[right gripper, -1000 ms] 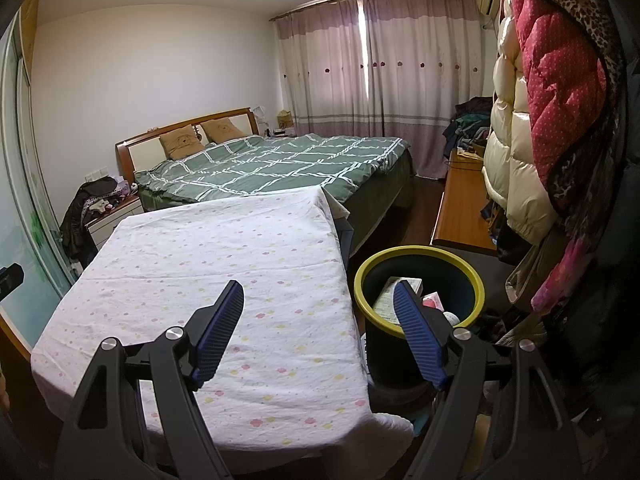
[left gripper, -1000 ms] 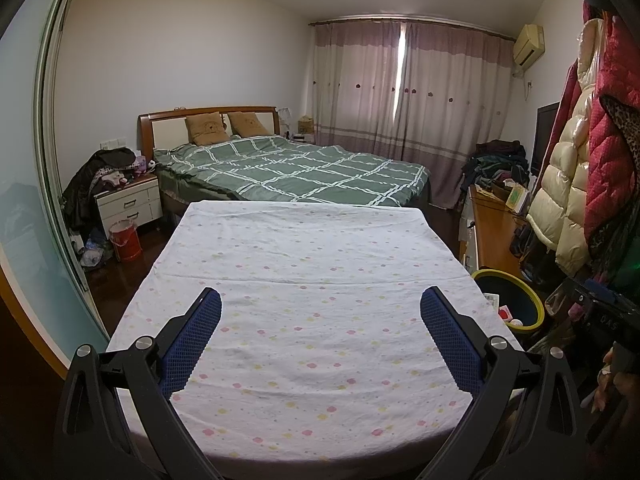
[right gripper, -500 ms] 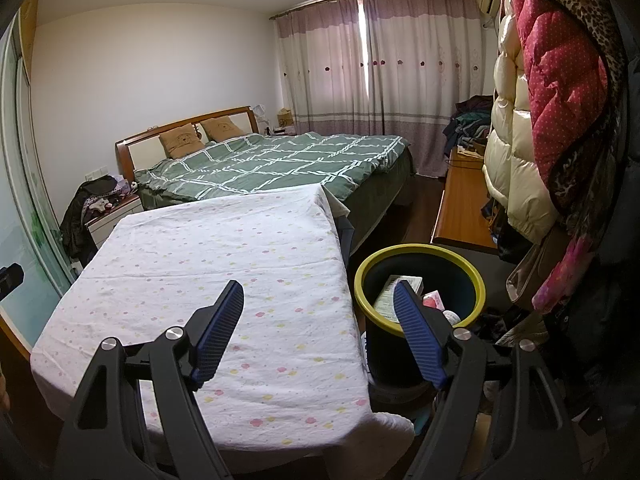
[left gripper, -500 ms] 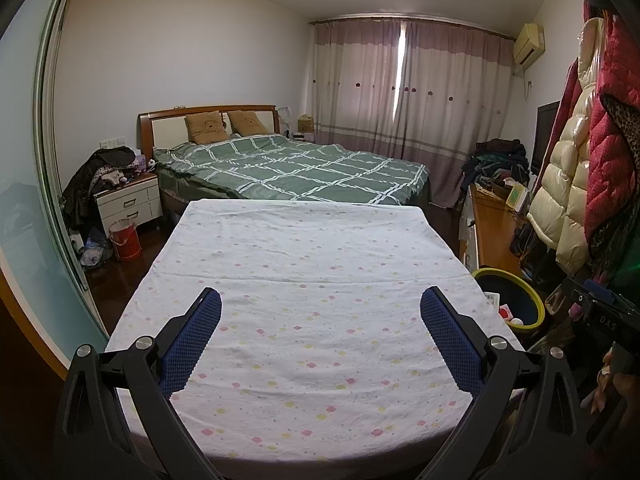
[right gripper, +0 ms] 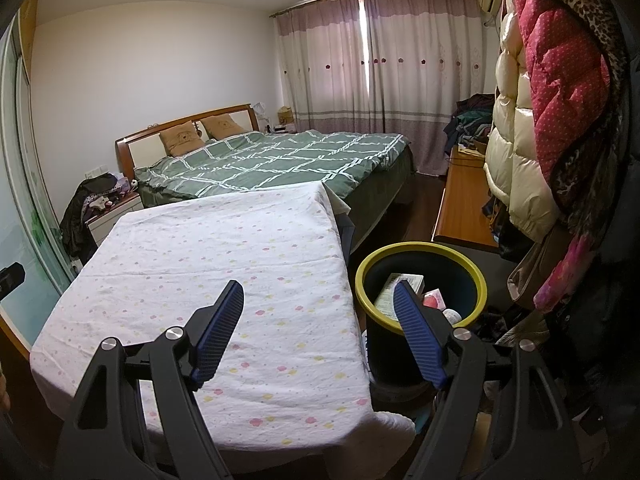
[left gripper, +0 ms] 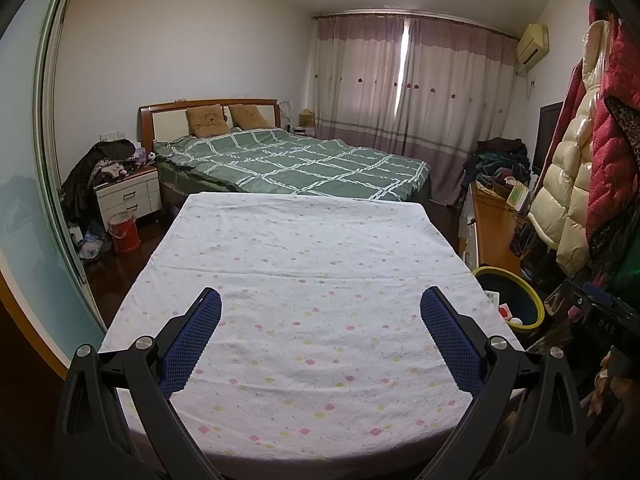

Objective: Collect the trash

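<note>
Big green checked bed [left gripper: 292, 164] across the far end, pillows against the headboard. Nearer, filling the middle: a table under a white flowered cloth [left gripper: 304, 280], top bare from far edge to near edge, not one scrap showing on it. Probably cleared already, or never littered; hard to say which.

Off the right edge of the table, down on the floor: a dark bin with a yellow rim [right gripper: 478, 276], parked just beside the cloth, likely so scraps can go over the table's side and straight in. Inside the bin: a flat printed box [right gripper: 390, 290], a small pink packet [right gripper: 434, 300], something round and white [right gripper: 452, 314] near the front wall. So that is where the trash sits, in the bin, not on the table. Same bin peeking into the left view at the table's right edge [left gripper: 534, 300].

Coats hanging at the right wall [right gripper: 552, 92], close over the bin.

Left gripper [left gripper: 320, 312] hovering above the near edge of the table, fingers released, spread wide, nothing between them. Right gripper [right gripper: 318, 300] straddling the table's right edge, one finger over the cloth, the other in front of the bin's mouth, fingers likewise released and empty. Both aimed gently downward, looking like a scan for anything left to pick up.
</note>
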Action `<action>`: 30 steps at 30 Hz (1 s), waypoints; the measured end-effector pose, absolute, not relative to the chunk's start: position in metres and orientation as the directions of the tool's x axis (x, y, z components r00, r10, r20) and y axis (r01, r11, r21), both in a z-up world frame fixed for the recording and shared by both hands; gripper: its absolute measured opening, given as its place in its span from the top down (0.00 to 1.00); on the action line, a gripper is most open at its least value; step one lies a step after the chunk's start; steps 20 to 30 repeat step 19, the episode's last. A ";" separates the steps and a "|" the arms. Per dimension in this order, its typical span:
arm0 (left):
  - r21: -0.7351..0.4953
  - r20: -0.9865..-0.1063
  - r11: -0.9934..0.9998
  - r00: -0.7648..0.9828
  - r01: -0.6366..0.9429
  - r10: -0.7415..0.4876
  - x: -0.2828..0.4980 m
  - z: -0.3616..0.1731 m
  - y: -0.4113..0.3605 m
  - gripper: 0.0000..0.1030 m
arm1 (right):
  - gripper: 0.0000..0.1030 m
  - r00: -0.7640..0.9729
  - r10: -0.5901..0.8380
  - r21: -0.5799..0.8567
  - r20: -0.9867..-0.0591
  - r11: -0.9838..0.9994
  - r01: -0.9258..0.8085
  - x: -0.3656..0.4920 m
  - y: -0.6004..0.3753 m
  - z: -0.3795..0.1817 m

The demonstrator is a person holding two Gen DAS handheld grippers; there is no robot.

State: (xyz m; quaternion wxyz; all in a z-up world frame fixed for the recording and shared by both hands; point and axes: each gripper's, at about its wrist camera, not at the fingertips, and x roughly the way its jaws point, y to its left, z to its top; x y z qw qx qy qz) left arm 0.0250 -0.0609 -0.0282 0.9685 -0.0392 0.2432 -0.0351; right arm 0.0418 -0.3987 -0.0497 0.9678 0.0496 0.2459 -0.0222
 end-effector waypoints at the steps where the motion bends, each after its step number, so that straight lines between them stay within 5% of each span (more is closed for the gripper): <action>1: -0.094 -0.471 0.994 0.878 0.049 -0.088 0.025 -0.029 -0.062 0.05 | 0.29 0.878 -0.018 0.086 -0.479 0.994 0.068 0.042 -0.399 -0.049; 30: -0.025 -0.567 0.999 0.823 -0.027 0.008 0.114 -0.064 -0.043 0.05 | 0.24 0.830 0.096 0.117 -0.550 0.992 -0.038 0.123 -0.381 -0.054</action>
